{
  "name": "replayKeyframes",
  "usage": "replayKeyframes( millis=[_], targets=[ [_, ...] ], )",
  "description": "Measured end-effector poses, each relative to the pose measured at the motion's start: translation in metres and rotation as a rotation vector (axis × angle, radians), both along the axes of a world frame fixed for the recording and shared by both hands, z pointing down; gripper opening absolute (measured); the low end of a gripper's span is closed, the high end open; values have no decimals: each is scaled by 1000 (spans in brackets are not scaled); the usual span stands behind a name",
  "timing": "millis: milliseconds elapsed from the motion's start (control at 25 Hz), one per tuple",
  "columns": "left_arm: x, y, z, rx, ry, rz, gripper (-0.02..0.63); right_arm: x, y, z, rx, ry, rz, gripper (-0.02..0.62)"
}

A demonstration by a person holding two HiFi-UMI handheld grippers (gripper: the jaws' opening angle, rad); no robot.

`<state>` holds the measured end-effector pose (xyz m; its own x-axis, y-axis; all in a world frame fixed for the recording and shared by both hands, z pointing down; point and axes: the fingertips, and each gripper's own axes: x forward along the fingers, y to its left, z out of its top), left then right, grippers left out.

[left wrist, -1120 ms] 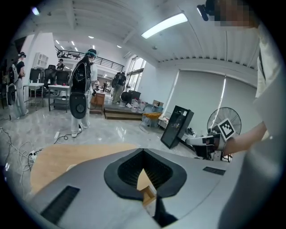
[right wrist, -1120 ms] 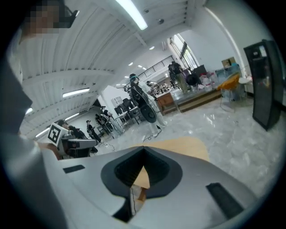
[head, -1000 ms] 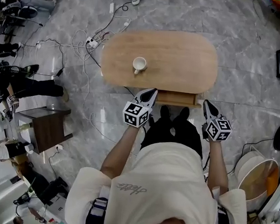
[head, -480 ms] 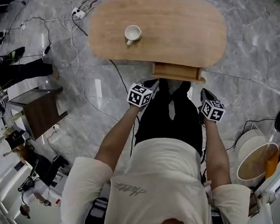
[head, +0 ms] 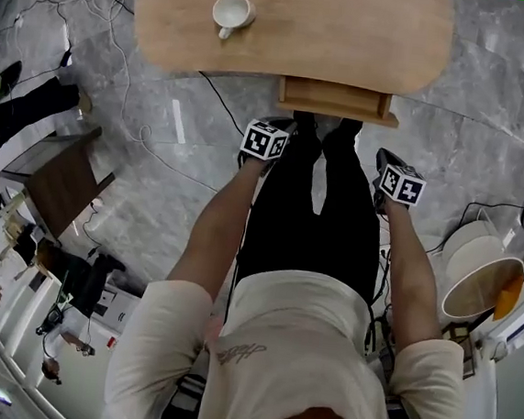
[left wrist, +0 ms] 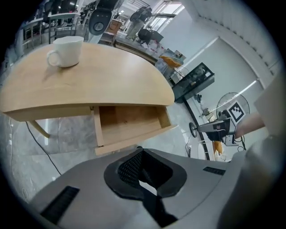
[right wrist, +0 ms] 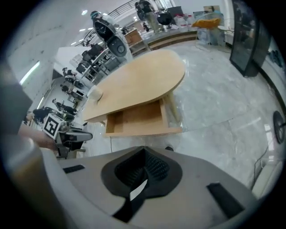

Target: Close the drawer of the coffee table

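The drawer (head: 337, 99) stands pulled out from the near edge of the desk (head: 371, 30), right of centre, and looks empty in both gripper views. Neither tool touches it. The left hand-held gripper (head: 274, 131) and the right hand-held gripper (head: 388, 163) hang near the drawer front but apart from it, each with its jaws drawn together on nothing. The likely trouble is an uneven push. If only one closed tip meets the front near a corner, the drawer may skew in its runners and jam half shut. A hard shove could also slide the whole desk across the smooth stone floor (head: 492, 116) and jolt the white cup (head: 231, 11) standing on its far left part. The person's shoes (head: 330, 128) sit just beside the drawer front, so there is little room to lean in. Compared with a second ago, the desk now lies higher in the head view. The grippers, which then flanked the drawer closely, have dropped back from it. The drawer seems no further in.
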<state>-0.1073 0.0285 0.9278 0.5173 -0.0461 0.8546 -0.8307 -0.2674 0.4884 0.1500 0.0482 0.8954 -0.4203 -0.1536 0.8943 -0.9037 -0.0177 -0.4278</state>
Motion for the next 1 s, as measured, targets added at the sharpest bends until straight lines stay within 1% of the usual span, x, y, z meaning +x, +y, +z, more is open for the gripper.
replayKeyframes(
  millis=[160,240,400,520,600,760,920,1000],
  targets=[
    [-2,15,35,-32,-10,15,2,-12,10,41,-39,-4,-112,-5],
    [-4,23,52,-49,-9,6,2,-19,9,60,-46,-11,-132,-5],
    [-8,31,82,-48,-16,-24,2,-28,3,91,-49,-26,-132,-5],
    [-9,29,101,-35,-20,-64,0,-29,1,113,-55,-28,-123,-5],
    [-8,27,112,-41,-22,-82,1,-25,-2,127,-52,-22,-130,-5],
    [-7,22,129,-55,-31,-74,1,-14,-16,147,-44,15,-164,-5],
    [-12,12,134,-46,-34,-54,2,-14,-25,149,-58,8,-137,-5],
    [-14,6,137,-67,-40,-49,1,-14,-29,150,-69,4,-138,-5]
  ],
)
